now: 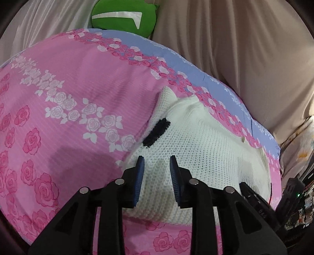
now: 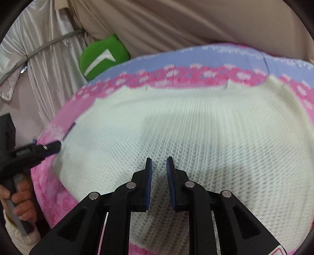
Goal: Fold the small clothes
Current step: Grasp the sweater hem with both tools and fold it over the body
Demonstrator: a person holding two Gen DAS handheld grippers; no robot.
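From the left wrist we see our left gripper (image 1: 157, 162) parted, its blue pads holding nothing, above a white knit garment (image 1: 206, 145) lying on the pink rose-print bedcover (image 1: 68, 98); a black patch (image 1: 156, 132) sits just ahead. From the right wrist, our right gripper (image 2: 159, 163) is parted too, empty, over the same knit, which spreads ahead; the left gripper reaches its left edge.

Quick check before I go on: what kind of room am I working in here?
Probably a bedroom at home: the white knitted garment lies on a pink rose-print quilt, with a green plush cushion and beige draped fabric behind.
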